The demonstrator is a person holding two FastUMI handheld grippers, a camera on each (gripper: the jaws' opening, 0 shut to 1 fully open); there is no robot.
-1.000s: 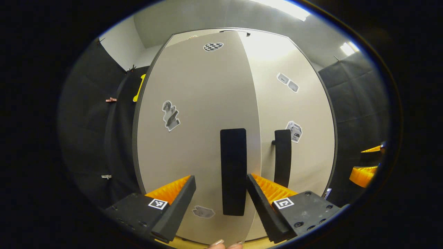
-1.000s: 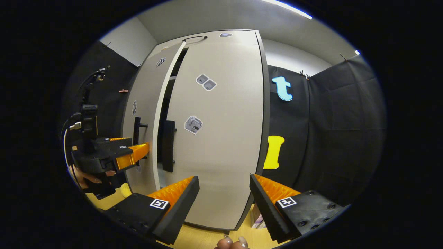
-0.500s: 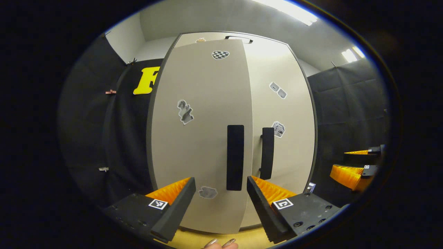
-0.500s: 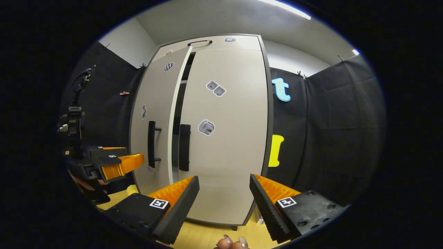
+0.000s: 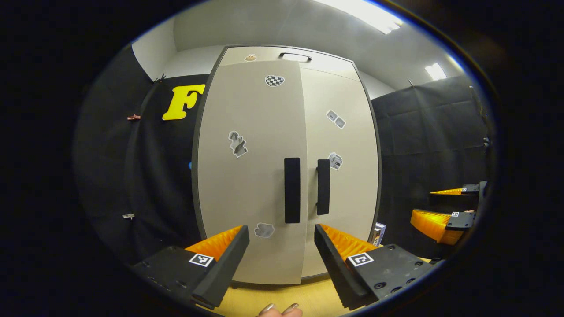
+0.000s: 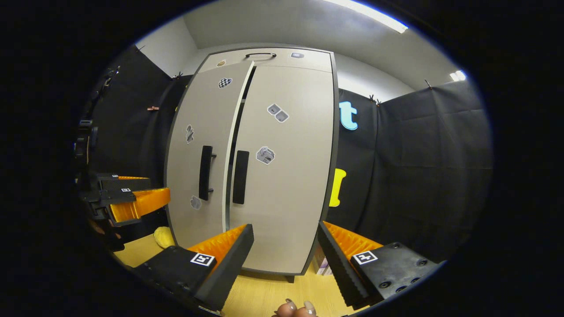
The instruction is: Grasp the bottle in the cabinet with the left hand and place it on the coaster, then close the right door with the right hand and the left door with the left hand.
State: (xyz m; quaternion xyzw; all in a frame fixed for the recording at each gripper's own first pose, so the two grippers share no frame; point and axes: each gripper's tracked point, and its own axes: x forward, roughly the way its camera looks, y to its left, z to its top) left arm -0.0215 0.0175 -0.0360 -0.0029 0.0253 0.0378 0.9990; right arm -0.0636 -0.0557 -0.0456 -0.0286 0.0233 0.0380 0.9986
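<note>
Left gripper view: the left gripper, spread and empty, faces the tall beige cabinet's left door, ajar in the right gripper view beside the shut right door. Next, likely a final push. The right gripper is spread; the bottle is unseen.

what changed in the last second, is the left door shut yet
The left gripper drew back from the left door's handle, and the left door swung nearly shut; a narrow gap remains. The right gripper backed off too. Right door stayed closed, both grippers open.
</note>
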